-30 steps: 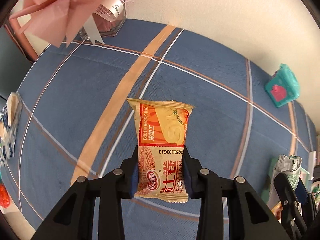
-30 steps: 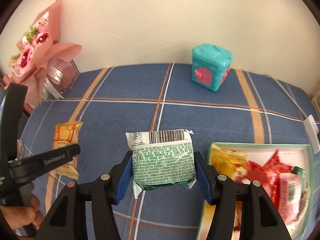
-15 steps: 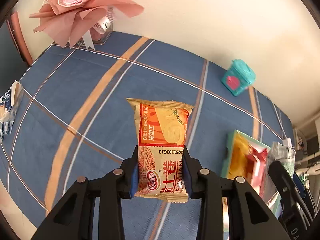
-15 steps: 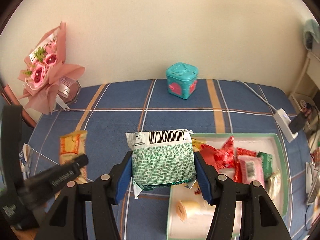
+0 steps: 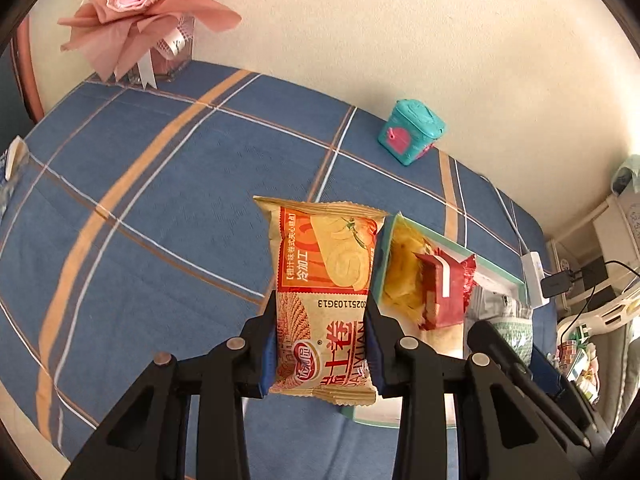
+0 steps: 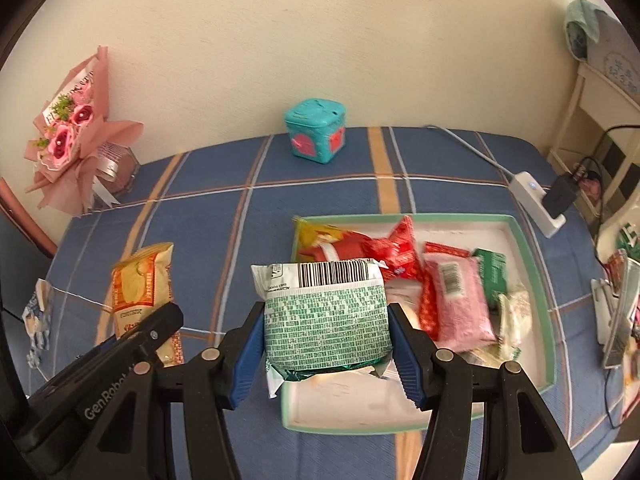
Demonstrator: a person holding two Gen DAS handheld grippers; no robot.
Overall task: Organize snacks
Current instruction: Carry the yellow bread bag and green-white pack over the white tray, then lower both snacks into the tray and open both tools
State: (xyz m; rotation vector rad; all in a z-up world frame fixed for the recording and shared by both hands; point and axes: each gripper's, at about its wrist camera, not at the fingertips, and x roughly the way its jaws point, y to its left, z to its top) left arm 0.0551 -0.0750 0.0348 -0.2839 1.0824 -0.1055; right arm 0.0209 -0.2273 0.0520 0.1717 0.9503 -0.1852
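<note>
A white tray with a mint-green rim (image 6: 532,240), already heaped with red, pink and green packets, sits on the blue plaid tablecloth (image 6: 224,216). Above its near left corner the right gripper (image 6: 327,344) clamps a green-printed white snack pack (image 6: 326,320), barcode up. Left of the tray, the left gripper (image 5: 322,344) pinches an orange-and-tan egg roll packet (image 5: 324,292) upright.

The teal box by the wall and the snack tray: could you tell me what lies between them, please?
Only bare checked cloth lies between the teal box and the tray, as the right wrist view shows.
</note>
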